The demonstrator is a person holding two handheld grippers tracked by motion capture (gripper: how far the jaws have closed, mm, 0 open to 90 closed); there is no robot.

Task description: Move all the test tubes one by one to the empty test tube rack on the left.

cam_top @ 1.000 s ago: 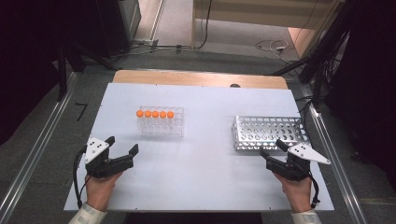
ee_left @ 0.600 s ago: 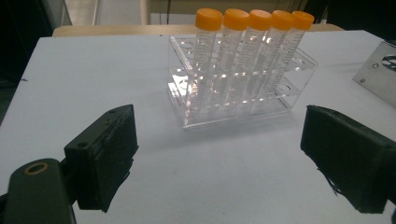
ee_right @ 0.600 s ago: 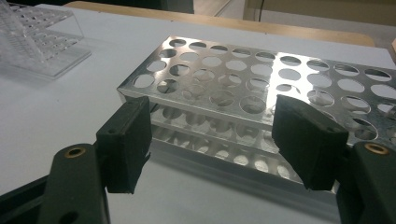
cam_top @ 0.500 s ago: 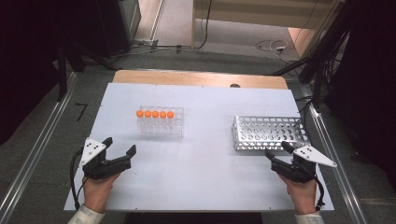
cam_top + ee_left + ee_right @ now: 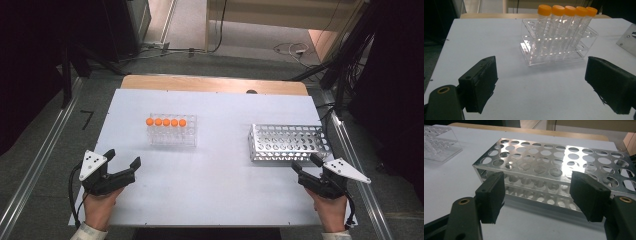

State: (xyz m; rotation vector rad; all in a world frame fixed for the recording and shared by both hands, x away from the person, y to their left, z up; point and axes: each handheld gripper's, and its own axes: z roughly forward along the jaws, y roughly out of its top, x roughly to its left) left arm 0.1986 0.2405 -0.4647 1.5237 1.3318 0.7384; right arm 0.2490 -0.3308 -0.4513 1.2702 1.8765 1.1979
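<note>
- While both tools sit low at my edge of the white table (image 5: 220, 200), I read this as the opening step: nothing is picked up yet, and the likely job is moving tubes from one rack to the other.
- Taking the clear rack (image 5: 171, 131) as my landmark, the left gripper (image 5: 123, 163) hovers nearer me and to its left, well apart, jaws spread wide and empty.
- In that clear rack stand five orange-capped tubes (image 5: 564, 27), upright in one row along its far side.
- To the right of the clear rack, well apart, lies the metal rack (image 5: 286, 142), every hole I can see empty.
- Farther right again, the right gripper (image 5: 306, 163) waits just beside the metal rack's near right corner, jaws wide, holding nothing.
- Next, I judge, the left gripper must travel forward, rise above the caps, and close on an end tube.
</note>
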